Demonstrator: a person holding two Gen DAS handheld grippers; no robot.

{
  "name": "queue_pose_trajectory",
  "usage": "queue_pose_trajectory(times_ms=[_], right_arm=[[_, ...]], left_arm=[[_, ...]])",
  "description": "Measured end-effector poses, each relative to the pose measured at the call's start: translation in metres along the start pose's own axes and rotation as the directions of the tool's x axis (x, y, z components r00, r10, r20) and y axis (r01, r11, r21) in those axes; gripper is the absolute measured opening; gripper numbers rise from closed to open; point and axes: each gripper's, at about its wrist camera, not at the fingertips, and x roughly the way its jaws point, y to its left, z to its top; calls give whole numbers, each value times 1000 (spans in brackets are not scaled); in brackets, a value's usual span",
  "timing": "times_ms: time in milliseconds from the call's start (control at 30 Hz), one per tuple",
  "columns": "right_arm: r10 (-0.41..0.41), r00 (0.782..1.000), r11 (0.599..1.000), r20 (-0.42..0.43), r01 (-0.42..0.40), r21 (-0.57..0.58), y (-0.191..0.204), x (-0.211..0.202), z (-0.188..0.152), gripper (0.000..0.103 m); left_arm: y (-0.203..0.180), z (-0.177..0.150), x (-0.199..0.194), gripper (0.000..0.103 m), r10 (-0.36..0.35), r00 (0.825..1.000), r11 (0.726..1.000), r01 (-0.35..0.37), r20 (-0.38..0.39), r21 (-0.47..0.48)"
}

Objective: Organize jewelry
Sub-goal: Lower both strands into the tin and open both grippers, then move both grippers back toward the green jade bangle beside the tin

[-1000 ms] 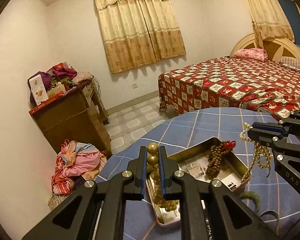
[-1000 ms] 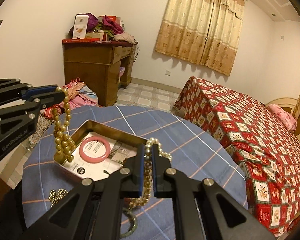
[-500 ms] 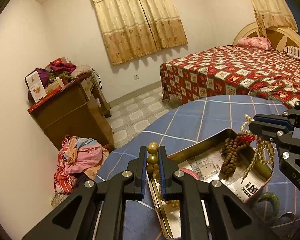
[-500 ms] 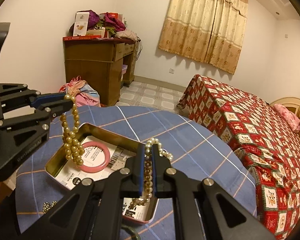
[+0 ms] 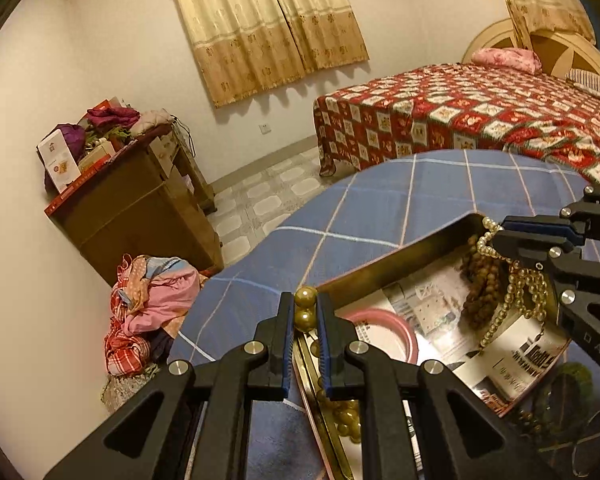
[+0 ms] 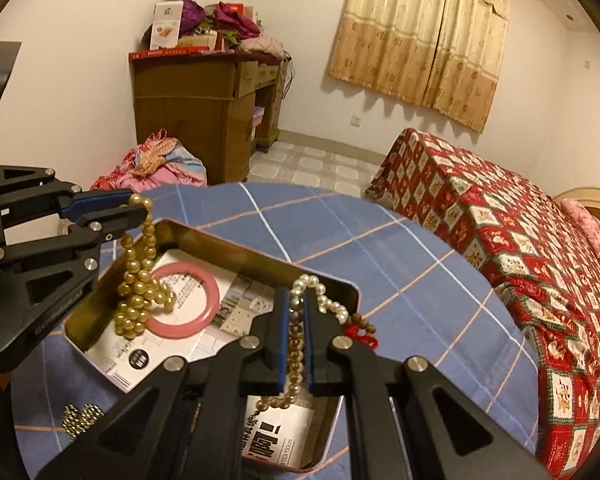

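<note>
My left gripper (image 5: 304, 308) is shut on a strand of large gold beads (image 5: 305, 298). In the right wrist view this strand (image 6: 138, 280) hangs from the left gripper (image 6: 140, 210) into an open metal tin (image 6: 236, 250), and its lower end rests on a pink bangle (image 6: 204, 312). The right gripper (image 6: 298, 300) is shut on a pearl necklace (image 6: 332, 306), whose tail drops into the same tin (image 5: 400, 256). A brown wooden bead strand (image 5: 482, 280) with a red tassel lies in the tin behind the pearls (image 5: 528, 292).
The tin stands on a round table with a blue checked cloth (image 6: 380, 240). A green bangle (image 5: 576, 376) and a small heap of gold beads (image 6: 80, 420) lie on the cloth beside the tin. Beyond are a bed (image 6: 520, 220), a wooden cabinet (image 5: 140, 216) and clothes on the floor.
Both grippers have come down and closer to the tin with their strands. The hanging ends, which swung above the tin before, now reach its bottom.
</note>
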Motion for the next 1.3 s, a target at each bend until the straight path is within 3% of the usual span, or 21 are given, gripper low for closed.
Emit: queue_pose_trajectory(times_ms=[133, 167, 200, 233, 267, 300, 367, 667, 933, 1300], right_arm=[[-4, 1000, 1000, -29, 4, 8, -2, 10, -3, 9], [-3, 999, 1000, -33, 4, 13, -4, 11, -4, 10], [-5, 999, 1000, -34, 5, 20, -6, 11, -5, 11], [-8, 999, 1000, -40, 9, 22, -7, 12, -5, 17], [-9, 999, 1000, -46, 10, 25, -8, 12, -6, 26], [-11, 999, 1000, -49, 13, 27, -9, 11, -8, 31], [-23, 998, 999, -50, 25, 30, -12, 9, -10, 52], [-66, 995, 993, -71, 72, 89, -33, -19, -35, 57], [-61, 994, 985, -86, 75, 159, -39, -46, -71, 62], [-30, 992, 971, -122, 57, 231, -35, -54, -107, 62]], left_arm=[[-6, -6, 9, 12, -10, 999, 1000, 11, -35, 26], [-7, -7, 9, 19, -4, 999, 999, 6, -37, 34], [-8, -8, 9, 38, 5, 999, 999, -3, -38, 39], [-8, -9, 7, 50, 19, 999, 999, -18, -32, 42], [-7, -10, 2, 71, 34, 999, 999, -34, -7, 38], [-6, -10, -2, 78, 44, 999, 998, -45, 13, 33], [-2, -10, -11, 78, 50, 998, 998, -51, 38, 22], [19, -39, -42, 78, 117, 993, 992, -116, 16, -59], [7, -79, -71, 78, 76, 997, 987, -78, -15, -138], [-30, -99, -79, 78, 29, 999, 994, -33, -32, -108]])
